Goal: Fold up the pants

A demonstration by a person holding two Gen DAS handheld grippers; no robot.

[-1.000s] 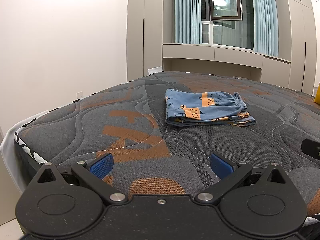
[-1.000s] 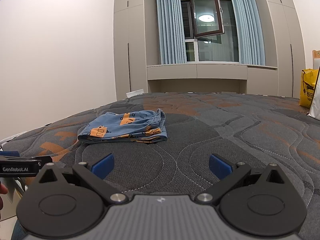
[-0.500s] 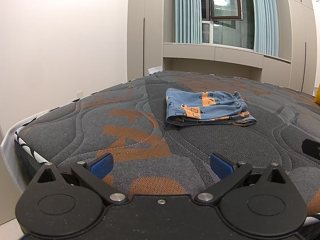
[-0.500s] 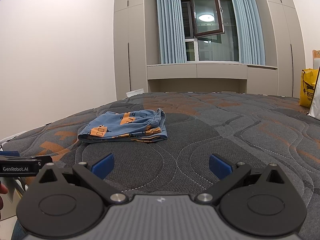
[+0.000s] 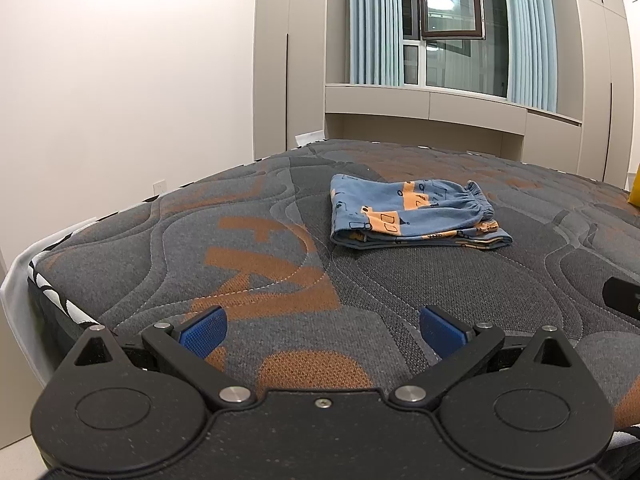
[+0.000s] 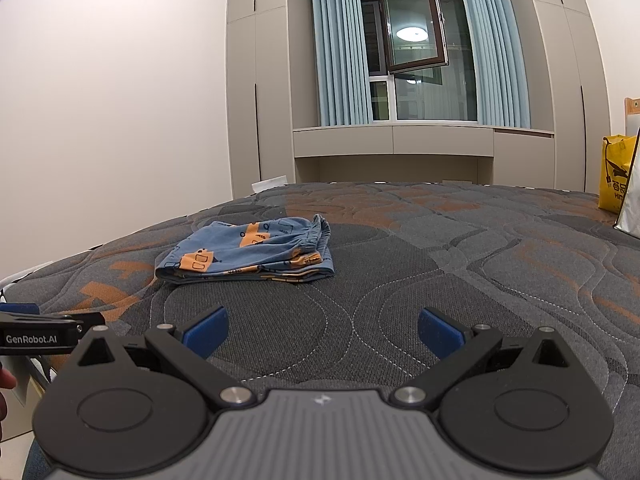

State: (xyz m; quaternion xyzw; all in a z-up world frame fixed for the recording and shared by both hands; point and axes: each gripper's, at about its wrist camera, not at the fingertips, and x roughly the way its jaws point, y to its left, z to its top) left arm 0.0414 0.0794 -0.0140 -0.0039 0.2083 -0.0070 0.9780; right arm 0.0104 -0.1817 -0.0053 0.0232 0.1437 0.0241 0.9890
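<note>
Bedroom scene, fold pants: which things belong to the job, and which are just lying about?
Job:
- blue patterned pants, folded on the mattress
- left gripper, open
- right gripper, open

Lying about:
- yellow bag
- curtains
- open window

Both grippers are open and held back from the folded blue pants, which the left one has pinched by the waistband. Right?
Not quite. The left gripper pinches nothing: in the left wrist view its blue pads are spread wide over bare mattress, short of the pants. The right gripper is likewise open and held back from the pants.
</note>
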